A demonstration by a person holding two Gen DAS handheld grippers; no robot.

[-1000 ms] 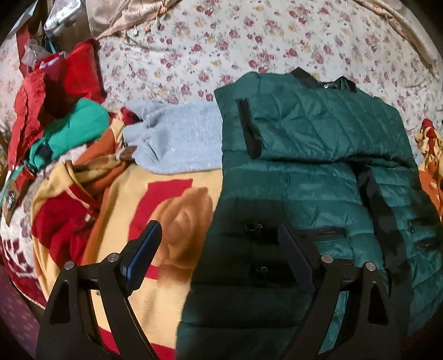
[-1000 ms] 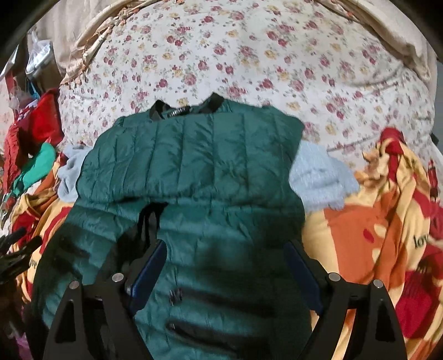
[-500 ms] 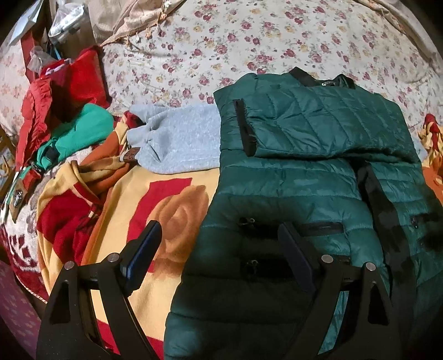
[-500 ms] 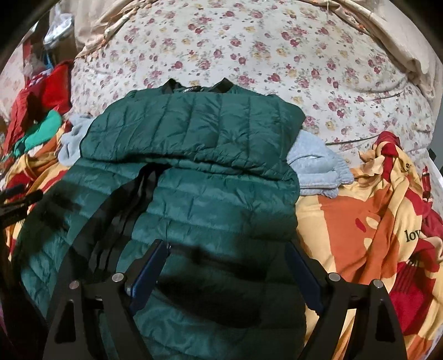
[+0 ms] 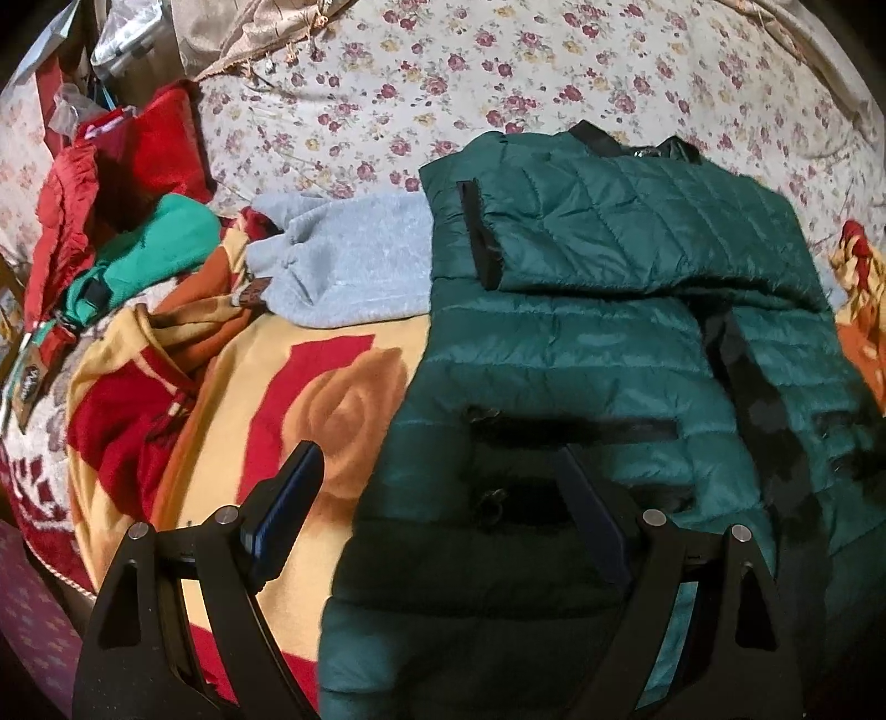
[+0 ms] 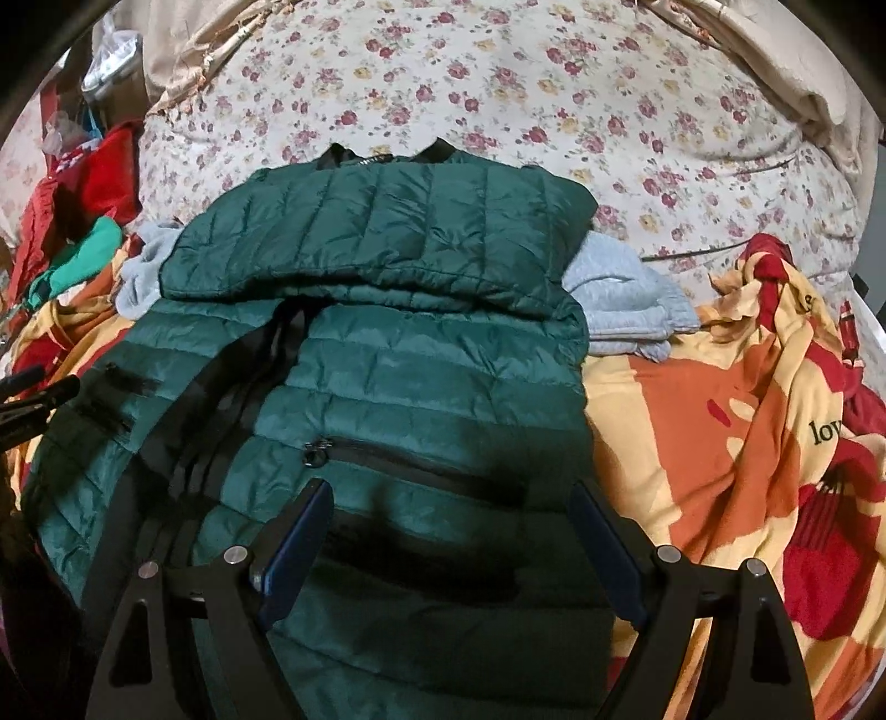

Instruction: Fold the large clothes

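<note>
a bed fills both views, its floral sheet (image 5: pixel 498 61) (image 6: pixel 554 111) taking the whole upper half of each frame, cream with small dark-red roses. over the lower half lies a yellow, orange and red rose-print blanket (image 5: pixel 310 399) (image 6: pixel 720 421), rumpled at the right of the right wrist view. a beige fringed cloth (image 5: pixel 260 33) (image 6: pixel 177 61) hangs at the top left edge of the bed, beside a clear plastic bag (image 5: pixel 122 39) and a dim cluttered corner.

the green quilted jacket (image 5: pixel 581 365) (image 6: pixel 421 354) lies front up in the centre of the bed, on the blanket, its black collar toward the top of the frame and one sleeve folded across the chest, black cuff at centre left in the left wrist view. a grey sweatshirt (image 5: pixel 354 266) (image 6: pixel 626 299) lies under it, showing on both sides. a pile of red clothes (image 5: pixel 111 183) and a teal garment (image 5: pixel 160 249) sit at the left edge.

the left gripper (image 5: pixel 443 498) hangs spread wide over the jacket's lower left edge, holding nothing. the right gripper (image 6: pixel 448 531) is likewise spread over the lower front by the zip pocket (image 6: pixel 415 459), empty.
</note>
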